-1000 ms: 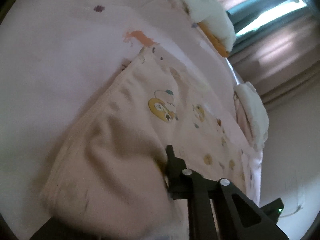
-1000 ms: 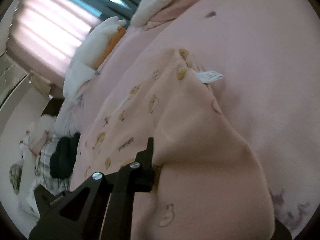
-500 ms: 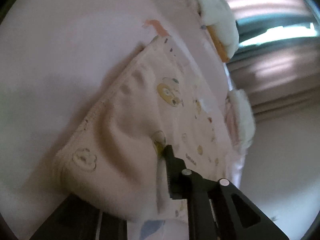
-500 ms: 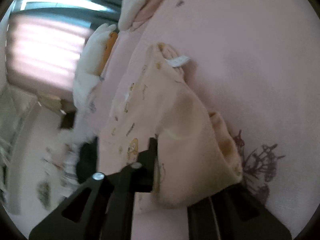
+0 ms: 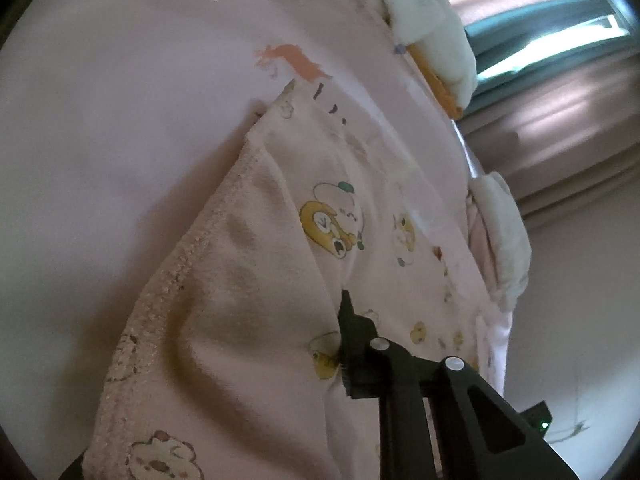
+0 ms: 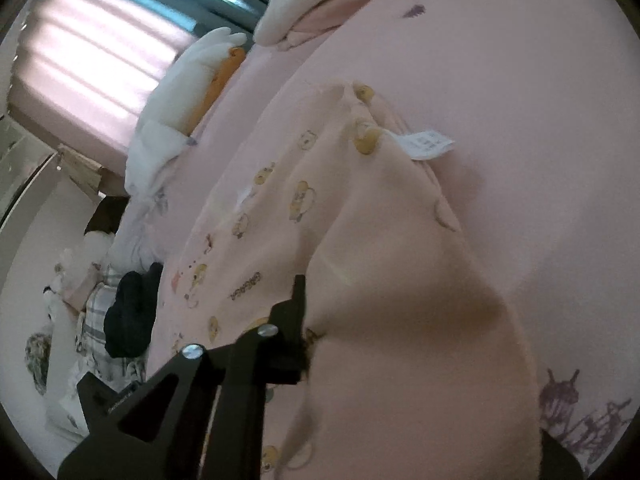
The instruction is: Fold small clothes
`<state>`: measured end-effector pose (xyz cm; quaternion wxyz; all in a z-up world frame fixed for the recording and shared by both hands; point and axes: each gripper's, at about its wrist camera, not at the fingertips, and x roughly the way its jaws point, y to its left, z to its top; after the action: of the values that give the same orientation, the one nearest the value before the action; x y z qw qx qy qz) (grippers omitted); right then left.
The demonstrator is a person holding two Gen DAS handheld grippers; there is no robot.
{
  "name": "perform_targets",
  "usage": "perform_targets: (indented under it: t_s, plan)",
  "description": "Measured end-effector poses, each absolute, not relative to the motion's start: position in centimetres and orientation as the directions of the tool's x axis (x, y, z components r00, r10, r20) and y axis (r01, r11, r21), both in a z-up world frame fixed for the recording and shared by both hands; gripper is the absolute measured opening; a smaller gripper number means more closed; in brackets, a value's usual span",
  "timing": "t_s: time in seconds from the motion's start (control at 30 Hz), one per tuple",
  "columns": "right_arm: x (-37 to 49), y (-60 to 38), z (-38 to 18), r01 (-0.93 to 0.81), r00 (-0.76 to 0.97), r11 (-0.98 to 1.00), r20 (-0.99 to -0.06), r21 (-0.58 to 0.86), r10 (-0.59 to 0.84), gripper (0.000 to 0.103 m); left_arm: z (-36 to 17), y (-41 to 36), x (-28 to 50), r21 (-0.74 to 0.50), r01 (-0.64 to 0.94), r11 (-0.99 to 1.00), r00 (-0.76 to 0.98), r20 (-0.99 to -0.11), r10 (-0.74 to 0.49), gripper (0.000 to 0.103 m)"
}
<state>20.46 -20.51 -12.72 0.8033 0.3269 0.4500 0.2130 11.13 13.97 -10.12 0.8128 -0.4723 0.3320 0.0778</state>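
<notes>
A small peach garment (image 5: 304, 208) printed with cartoon animals lies on the pink bed sheet (image 5: 120, 120). One edge is lifted into a fold. My left gripper (image 5: 332, 332) is shut on that fold. Its right finger (image 5: 354, 344) shows, and cloth covers the other. In the right wrist view the same garment (image 6: 380, 240) drapes over my right gripper (image 6: 316, 320), which is shut on the cloth. Only its left finger (image 6: 290, 320) shows. A white care label (image 6: 428, 144) sticks out at the garment's far end.
White pillows (image 5: 432, 20) with an orange item lie at the bed's far side under a curtained window (image 5: 560, 92). A dark garment (image 6: 132, 312) and plaid cloth (image 6: 96, 320) lie on the bed's left part. The sheet carries purple prints (image 6: 576, 412).
Both grippers have carried the pinched edge a short way over the sheet, and the views swung with them. Both still grip the cloth.
</notes>
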Motion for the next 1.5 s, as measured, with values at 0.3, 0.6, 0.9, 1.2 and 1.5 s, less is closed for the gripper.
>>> perform_targets:
  t_s: [0.3, 0.6, 0.9, 1.2, 1.5]
  plan:
    - [18.1, -21.7, -10.9, -0.077, 0.51, 0.689, -0.566, 0.72, 0.648, 0.008, -8.3, 12.7, 7.6, -0.663, -0.439, 0.606, 0.739, -0.65, -0.175, 0.011]
    - [10.5, -23.2, -9.8, -0.122, 0.497, 0.727, -0.592, 0.676, 0.634, 0.008, -7.1, 9.0, -0.8, -0.594, -0.407, 0.694, 0.727, -0.671, -0.148, 0.011]
    - [5.8, -23.2, -9.5, -0.163, 0.516, 0.83, -0.672, 0.533, 0.532, 0.009, -8.1, 7.3, -3.5, -0.544, -0.398, 0.739, 0.719, -0.685, -0.117, 0.013]
    - [5.5, -24.4, -10.9, -0.09, 0.495, 0.8, -0.67, 0.594, 0.553, 0.008, -8.1, 6.9, -5.6, -0.496, -0.363, 0.789, 0.755, -0.653, -0.063, 0.021]
    - [2.8, -26.6, -10.8, -0.105, 0.509, 0.831, -0.688, 0.546, 0.517, 0.005, -8.4, 8.7, -8.0, -0.535, -0.374, 0.757, 0.759, -0.646, -0.082, 0.021]
